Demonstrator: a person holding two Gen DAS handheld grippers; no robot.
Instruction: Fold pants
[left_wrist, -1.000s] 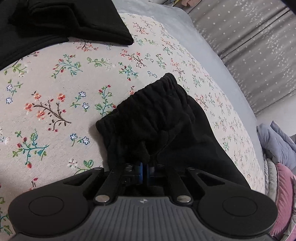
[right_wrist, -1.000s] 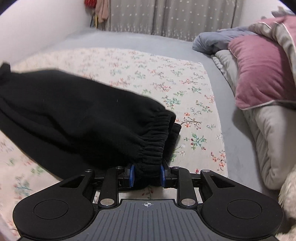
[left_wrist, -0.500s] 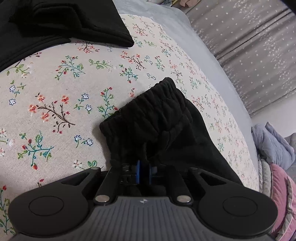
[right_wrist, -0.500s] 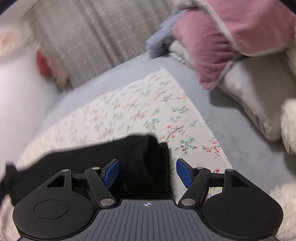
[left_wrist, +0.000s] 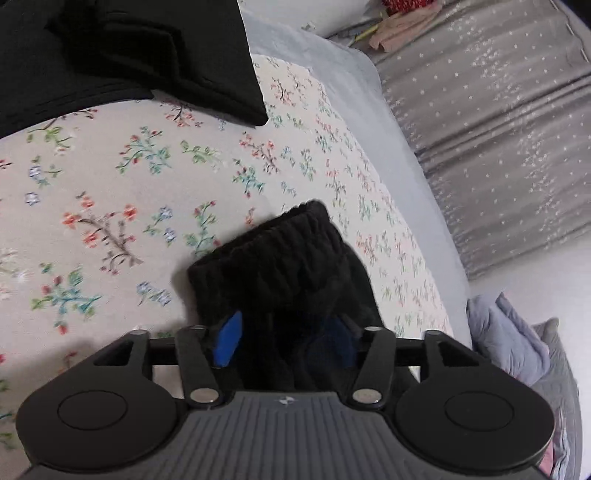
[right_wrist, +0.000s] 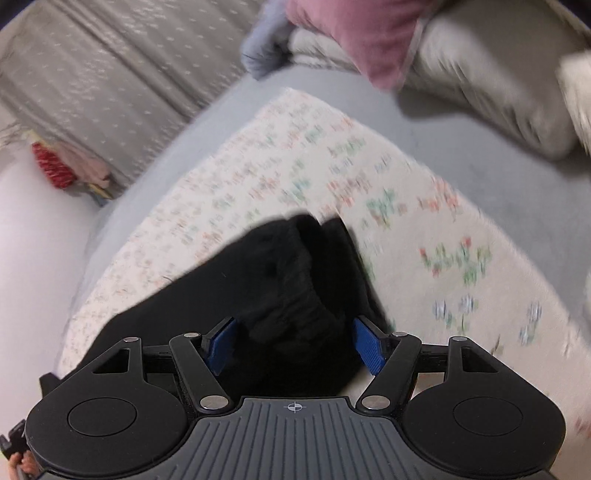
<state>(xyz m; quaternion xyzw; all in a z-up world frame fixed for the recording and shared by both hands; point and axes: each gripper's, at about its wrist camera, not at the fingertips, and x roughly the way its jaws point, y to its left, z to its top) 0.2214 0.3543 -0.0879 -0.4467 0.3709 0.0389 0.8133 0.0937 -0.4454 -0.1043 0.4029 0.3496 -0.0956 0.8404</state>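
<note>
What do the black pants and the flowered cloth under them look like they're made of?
Black pants: looks like a thick, matte fleece or sweatshirt knit; the surface is fuzzy and the cuff is gathered into soft elastic ribs. Flowered cloth: seems a flat woven cotton or linen blend, matte cream with a printed sprig pattern and a faint visible weave. Exact fibres cannot be told.

Bed (left_wrist: 369, 110) with grey sheet, floral cloth (left_wrist: 129, 177) on top. Grey dotted curtain (left_wrist: 498, 129) behind. Pink pillow (right_wrist: 362, 33) on grey bedding (right_wrist: 487, 85).

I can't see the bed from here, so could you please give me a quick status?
Left gripper opening, cuff between pads. Right gripper open over pants. Nothing in the way.
</note>
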